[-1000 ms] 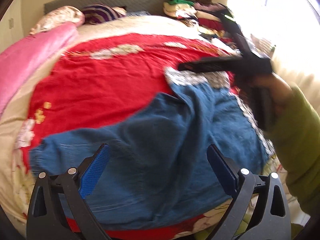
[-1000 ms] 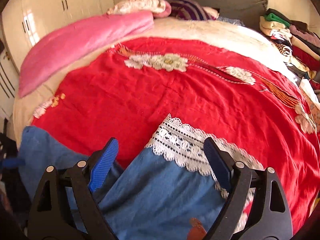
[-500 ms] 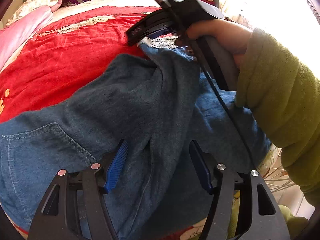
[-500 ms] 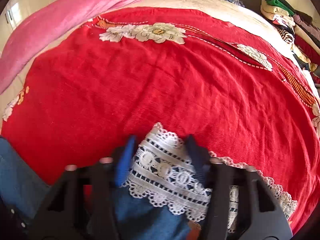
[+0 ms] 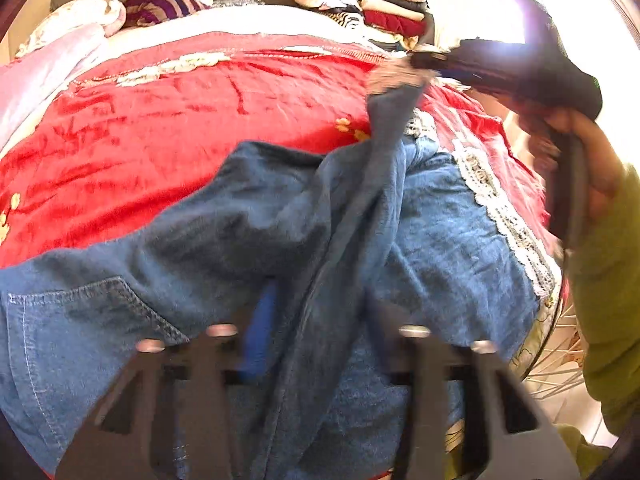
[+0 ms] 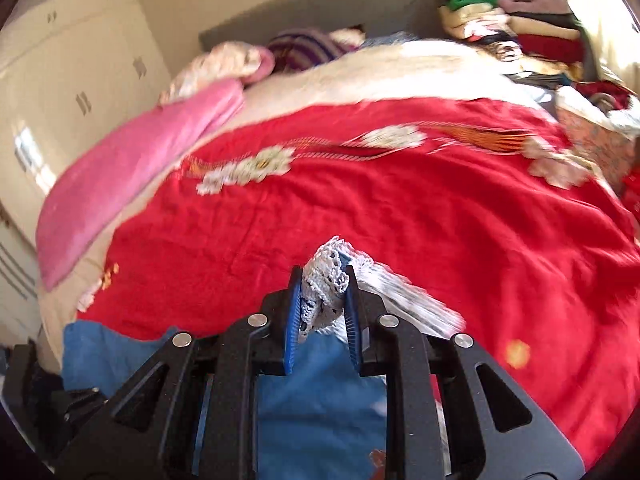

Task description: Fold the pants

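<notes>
Both my jaws are closing now — right gripper (image 6: 322, 300) pinching the lace hem (image 6: 326, 280) and lifting it, left gripper (image 5: 316, 312) nipping the pants (image 5: 248, 224) near the bed's (image 6: 440, 216) front edge, so folding begins.

Bright daylight, blown-out glare at right; motion blur, fisheye-warped edges.
</notes>
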